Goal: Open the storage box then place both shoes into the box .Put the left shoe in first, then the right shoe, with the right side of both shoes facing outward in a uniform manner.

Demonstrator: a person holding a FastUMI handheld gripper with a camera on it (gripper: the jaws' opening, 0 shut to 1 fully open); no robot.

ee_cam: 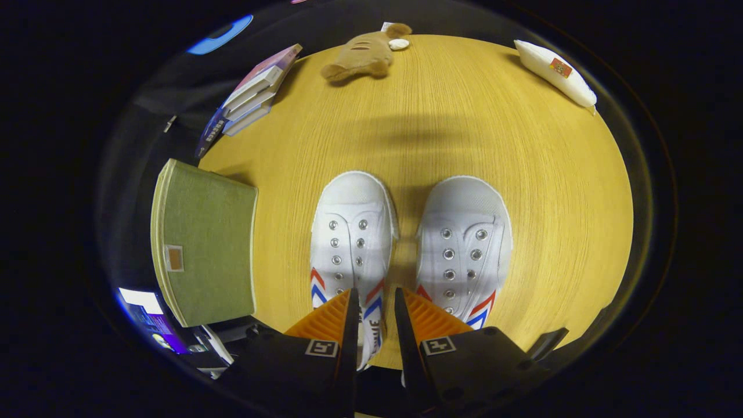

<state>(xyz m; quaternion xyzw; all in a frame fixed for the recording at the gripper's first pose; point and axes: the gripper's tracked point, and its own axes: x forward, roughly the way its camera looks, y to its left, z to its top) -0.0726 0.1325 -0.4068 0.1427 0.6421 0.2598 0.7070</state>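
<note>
Two white canvas shoes with red and blue chevrons stand side by side on the round wooden table, toes pointing away from me. The left shoe lies just ahead of my left finger, and the right shoe just ahead of my right finger. My gripper hovers over their heels, its fingers a narrow gap apart. The left shoe's inner heel side and a strip of table show in that gap, and nothing is pressed from both sides. The green fabric storage box stands left of the left shoe and looks closed.
A stack of books lies at the far left of the table. A brown plush toy sits at the far edge, and a white packet at the far right. Bare wood lies beyond the shoes' toes.
</note>
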